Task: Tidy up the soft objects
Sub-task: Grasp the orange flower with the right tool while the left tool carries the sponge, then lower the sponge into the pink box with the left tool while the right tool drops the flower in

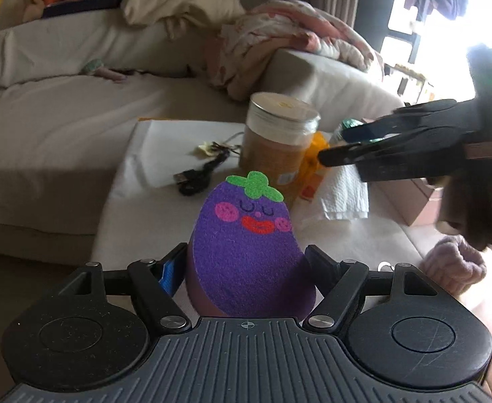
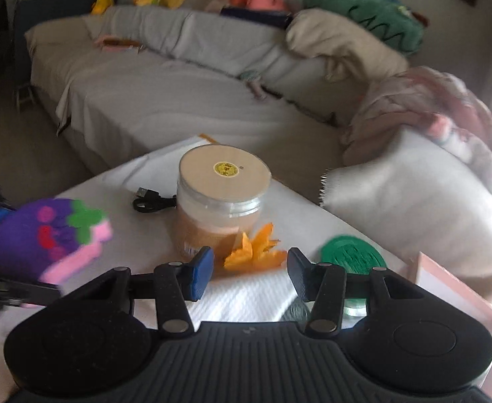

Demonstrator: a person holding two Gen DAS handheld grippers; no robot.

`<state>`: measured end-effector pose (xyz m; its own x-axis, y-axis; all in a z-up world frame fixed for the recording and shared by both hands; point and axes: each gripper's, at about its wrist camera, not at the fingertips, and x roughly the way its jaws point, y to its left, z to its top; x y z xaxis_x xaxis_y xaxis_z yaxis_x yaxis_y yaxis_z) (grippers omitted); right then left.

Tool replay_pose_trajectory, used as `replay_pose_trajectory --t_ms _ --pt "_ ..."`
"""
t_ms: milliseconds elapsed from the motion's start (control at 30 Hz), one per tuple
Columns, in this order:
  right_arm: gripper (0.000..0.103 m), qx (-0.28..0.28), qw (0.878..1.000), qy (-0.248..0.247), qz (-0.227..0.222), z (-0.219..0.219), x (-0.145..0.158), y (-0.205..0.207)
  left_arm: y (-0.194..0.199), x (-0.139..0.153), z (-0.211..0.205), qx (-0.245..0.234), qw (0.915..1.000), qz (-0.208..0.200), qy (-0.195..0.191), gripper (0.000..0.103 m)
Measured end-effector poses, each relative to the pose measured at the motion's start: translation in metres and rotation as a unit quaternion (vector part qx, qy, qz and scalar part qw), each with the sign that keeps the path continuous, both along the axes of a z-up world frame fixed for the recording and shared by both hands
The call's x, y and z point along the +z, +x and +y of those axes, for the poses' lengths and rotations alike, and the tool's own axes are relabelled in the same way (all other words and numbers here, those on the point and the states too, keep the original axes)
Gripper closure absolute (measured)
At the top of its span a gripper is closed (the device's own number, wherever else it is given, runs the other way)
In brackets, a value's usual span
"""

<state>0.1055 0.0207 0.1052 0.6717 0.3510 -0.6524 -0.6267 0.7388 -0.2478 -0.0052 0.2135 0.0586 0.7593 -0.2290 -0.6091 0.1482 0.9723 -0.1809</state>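
My left gripper (image 1: 246, 262) is shut on a purple eggplant-shaped sponge (image 1: 246, 235) with a smiling face and green leaf, held upright above the white table (image 1: 128, 208). The sponge also shows at the left of the right wrist view (image 2: 44, 235), with a pink underside. My right gripper (image 2: 249, 272) is open and empty, hovering over a white paper towel (image 2: 246, 299) near an orange wrapper (image 2: 252, 252). The right gripper also shows at the right of the left wrist view (image 1: 346, 147).
A clear jar (image 2: 222, 198) with a tan lid stands mid-table. A black USB cable (image 2: 148, 201) lies behind it. A green-lidded container (image 2: 353, 255) and a pink box (image 2: 460, 295) sit at the right. A grey sofa (image 2: 179, 100) with pillows, blankets and plush toys lies beyond.
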Motion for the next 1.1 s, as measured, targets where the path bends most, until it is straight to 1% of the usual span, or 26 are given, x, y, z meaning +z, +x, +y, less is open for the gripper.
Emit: replay_pose_trajectory --t_ms 67,133,167,200,233,267,300,367,433,500,600,633,700,800,833,900,967,1033,1100 --pt "0.055 0.007 1.000 -0.026 0.007 0.007 -0.005 0.012 -0.001 0.000 0.009 0.004 0.9998 -0.001 -0.019 0.024" --pt "0.055 0.010 0.999 -0.040 0.014 0.011 -0.010 0.022 -0.001 -0.002 0.017 0.006 0.9994 -0.002 -0.034 0.024" --pt "0.064 0.014 0.999 -0.039 0.023 0.011 -0.011 0.025 -0.001 -0.002 0.018 0.010 0.9993 -0.002 -0.036 0.024" --pt "0.086 0.018 0.999 -0.038 0.035 0.012 -0.013 0.028 0.000 -0.002 0.019 0.013 0.9993 -0.003 -0.036 0.024" --pt "0.096 0.018 0.998 -0.037 0.046 0.012 -0.013 0.029 0.000 -0.002 0.020 0.016 0.9992 -0.003 -0.036 0.024" --pt "0.102 0.016 0.998 -0.033 0.049 0.010 -0.011 0.027 0.000 0.000 0.020 0.019 0.9992 -0.003 -0.036 0.024" --pt "0.102 0.014 0.999 -0.025 0.043 0.007 -0.007 0.022 -0.001 0.003 0.019 0.020 0.9992 -0.004 -0.035 0.024" --pt "0.103 0.019 1.000 -0.003 0.019 -0.005 0.013 0.006 -0.005 0.015 0.016 0.016 0.9995 -0.016 -0.024 0.024" --pt "0.103 0.016 0.999 0.026 -0.013 -0.025 0.043 -0.018 -0.012 0.033 0.007 0.005 0.9993 -0.037 -0.007 0.024" --pt "0.103 0.008 0.997 0.066 -0.046 -0.055 0.081 -0.046 -0.021 0.056 -0.006 -0.008 0.9978 -0.065 0.005 0.024" --pt "0.103 -0.018 0.988 0.111 -0.108 -0.107 0.131 -0.093 -0.033 0.089 -0.036 -0.056 0.9928 -0.105 0.010 0.023" --pt "0.103 -0.029 0.984 0.120 -0.129 -0.126 0.145 -0.110 -0.036 0.097 -0.048 -0.076 0.9905 -0.114 0.010 0.023" --pt "0.103 -0.057 0.976 0.125 -0.168 -0.158 0.161 -0.141 -0.039 0.111 -0.075 -0.119 0.9847 -0.127 0.007 0.023" --pt "0.103 -0.097 0.965 0.118 -0.214 -0.202 0.172 -0.181 -0.033 0.124 -0.126 -0.193 0.9740 -0.119 -0.006 0.023" --pt "0.103 -0.111 0.961 0.112 -0.227 -0.215 0.172 -0.192 -0.027 0.126 -0.146 -0.218 0.9697 -0.110 -0.012 0.023" --pt "0.103 -0.136 0.954 0.107 -0.244 -0.239 0.170 -0.205 -0.011 0.126 -0.185 -0.253 0.9633 -0.088 -0.020 0.023" --pt "0.103 -0.157 0.950 0.112 -0.246 -0.261 0.167 -0.212 0.018 0.123 -0.221 -0.272 0.9601 -0.057 -0.035 0.023" --pt "0.103 -0.176 0.947 0.116 -0.244 -0.277 0.161 -0.208 0.058 0.119 -0.249 -0.278 0.9575 -0.033 -0.068 0.023" --pt "0.103 -0.191 0.945 0.124 -0.236 -0.292 0.153 -0.202 0.098 0.108 -0.267 -0.262 0.9593 -0.037 -0.098 0.022"
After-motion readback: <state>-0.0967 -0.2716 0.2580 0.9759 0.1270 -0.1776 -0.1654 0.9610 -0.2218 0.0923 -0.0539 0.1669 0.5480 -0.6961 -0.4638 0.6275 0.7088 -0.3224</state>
